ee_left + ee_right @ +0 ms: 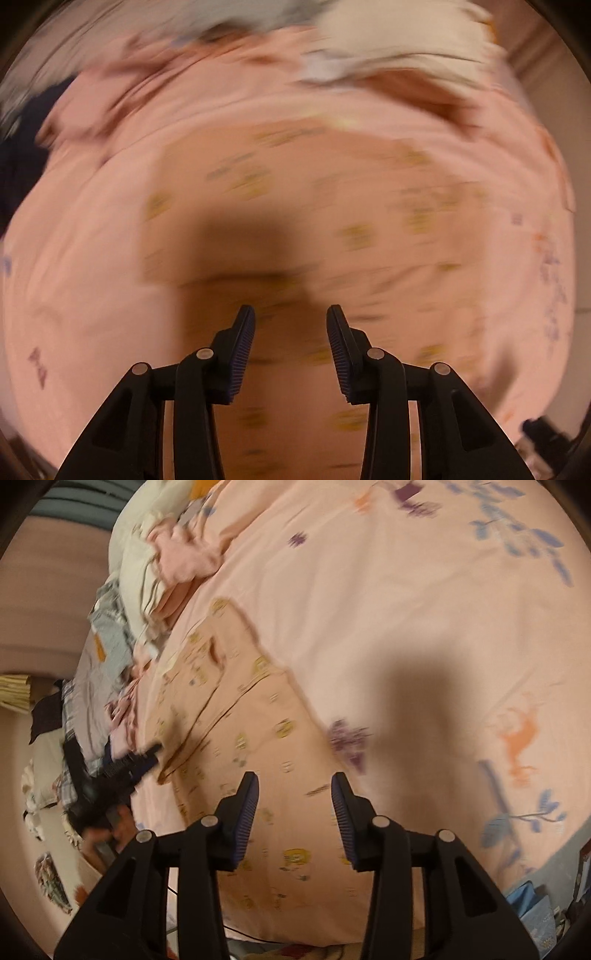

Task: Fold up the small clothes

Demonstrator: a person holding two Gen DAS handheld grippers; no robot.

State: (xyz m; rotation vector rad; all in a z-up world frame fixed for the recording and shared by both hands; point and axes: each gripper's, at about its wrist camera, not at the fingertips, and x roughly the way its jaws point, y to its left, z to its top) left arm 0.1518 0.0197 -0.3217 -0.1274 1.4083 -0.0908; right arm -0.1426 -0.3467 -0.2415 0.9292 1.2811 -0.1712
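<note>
A small peach garment with yellow prints (236,716) lies flat on the pink bedsheet (388,609). In the blurred left wrist view it fills the middle (332,206). My left gripper (291,314) is open and empty just above the garment; it also shows in the right wrist view (147,757) at the garment's left edge. My right gripper (294,781) is open and empty, hovering over the garment's near end.
A pile of unfolded clothes, cream (136,554), pink (184,557) and grey (110,635), lies along the bed's far left side. The sheet carries purple, blue and orange prints. Bags (535,912) sit on the floor at the lower right.
</note>
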